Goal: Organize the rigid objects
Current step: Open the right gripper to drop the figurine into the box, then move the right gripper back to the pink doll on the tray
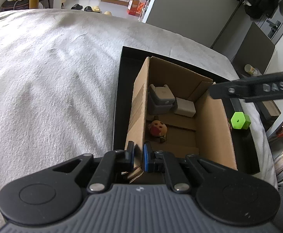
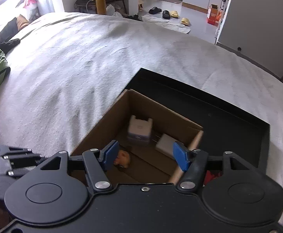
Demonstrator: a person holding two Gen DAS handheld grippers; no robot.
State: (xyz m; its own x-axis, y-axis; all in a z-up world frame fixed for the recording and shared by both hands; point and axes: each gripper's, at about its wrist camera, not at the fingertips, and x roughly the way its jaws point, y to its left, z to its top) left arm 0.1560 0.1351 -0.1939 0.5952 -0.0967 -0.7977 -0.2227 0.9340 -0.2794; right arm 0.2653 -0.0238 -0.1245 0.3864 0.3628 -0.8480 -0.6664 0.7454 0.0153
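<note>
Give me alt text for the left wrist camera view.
The left gripper is shut on the near wall of an open brown cardboard box holding grey and white blocks and a small brown toy. A green hexagonal block lies beside the box in a black tray.

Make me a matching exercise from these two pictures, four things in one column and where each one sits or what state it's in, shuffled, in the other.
Things:
1. green hexagonal plastic block
2. white rectangular charger block
3. left tongs
4. right tongs

Places or states:
A. open, above the brown cardboard box
B. on the black tray, outside the box
C. closed on the box's near left wall
D. on the box floor, beside the grey stacked adapter

Pairs: 1-B, 2-D, 3-C, 4-A
</note>
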